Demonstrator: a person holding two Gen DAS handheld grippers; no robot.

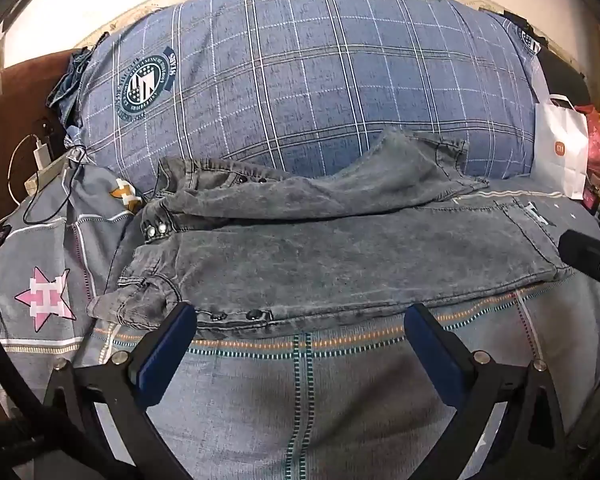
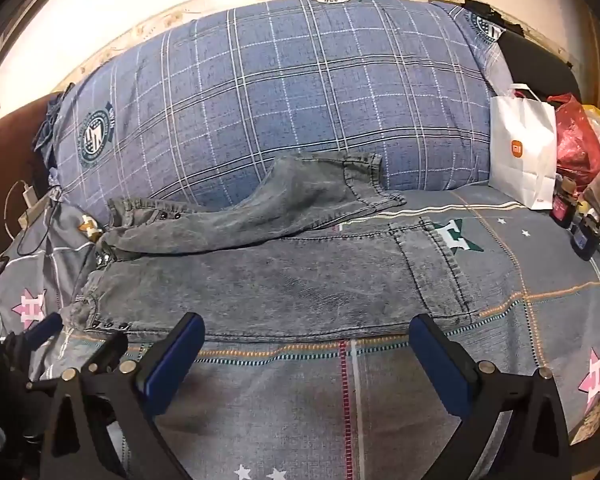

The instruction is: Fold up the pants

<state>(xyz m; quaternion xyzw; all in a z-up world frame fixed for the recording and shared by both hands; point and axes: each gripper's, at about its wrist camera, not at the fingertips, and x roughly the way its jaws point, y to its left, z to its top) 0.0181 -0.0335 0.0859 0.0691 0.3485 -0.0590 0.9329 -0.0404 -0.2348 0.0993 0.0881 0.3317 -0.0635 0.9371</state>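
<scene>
Grey washed denim pants (image 1: 340,256) lie across the bed, one part flat with a back pocket at the right, the other part rumpled behind it against the big pillow. They also show in the right wrist view (image 2: 284,280). My left gripper (image 1: 300,320) is open and empty, its blue pads just at the pants' near edge. My right gripper (image 2: 306,332) is open and empty, just short of the near edge. The right gripper's black tip (image 1: 588,256) shows at the right edge of the left wrist view. The left gripper's tip (image 2: 44,328) shows at the left of the right wrist view.
A large blue plaid pillow (image 1: 308,76) stands behind the pants. A white paper bag (image 2: 524,152) and a red plastic bag (image 2: 576,140) stand at the back right with small items. A power strip with charger and cables (image 1: 40,168) lies at the left. Patterned grey bedsheet (image 2: 340,400) lies underneath.
</scene>
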